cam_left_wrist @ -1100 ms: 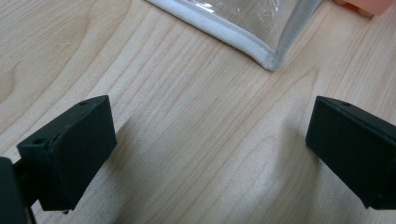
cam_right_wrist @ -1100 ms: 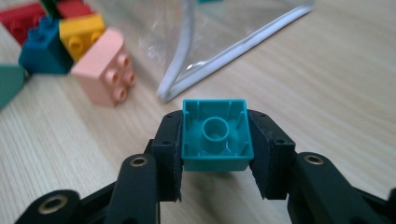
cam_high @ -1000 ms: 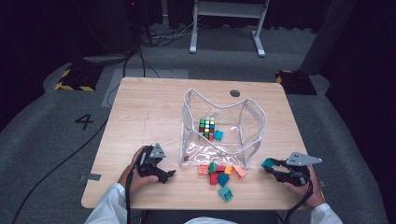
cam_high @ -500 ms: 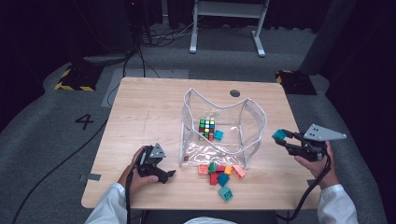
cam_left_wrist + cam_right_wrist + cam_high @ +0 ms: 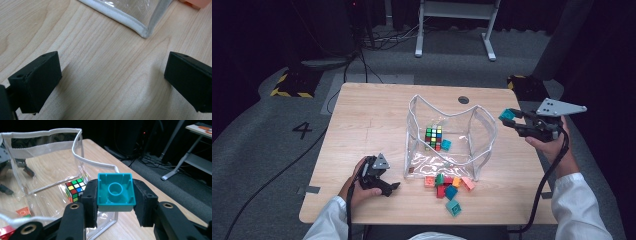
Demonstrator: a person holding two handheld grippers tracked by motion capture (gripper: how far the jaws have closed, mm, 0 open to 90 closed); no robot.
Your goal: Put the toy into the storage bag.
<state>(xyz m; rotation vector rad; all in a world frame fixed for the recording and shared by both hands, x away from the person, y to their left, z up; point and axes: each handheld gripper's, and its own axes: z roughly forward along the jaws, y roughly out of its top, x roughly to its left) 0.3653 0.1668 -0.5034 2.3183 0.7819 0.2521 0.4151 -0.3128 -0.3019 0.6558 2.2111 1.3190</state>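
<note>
A clear plastic bag with white trim stands open in the middle of the wooden table. Inside it lie a colourful puzzle cube and a teal block. My right gripper is raised just right of the bag's rim, shut on a teal block with its hollow underside facing the camera. My left gripper rests open on the table left of the bag's near corner, nothing between its jaws.
Several loose blocks in red, orange, green and teal lie on the table in front of the bag. A round cable hole sits at the table's far edge. Bare wood lies to the left and behind the bag.
My right gripper has lifted the teal block from near the table's front right up and forward, to beside the bag's right rim. The left gripper has stayed put.
</note>
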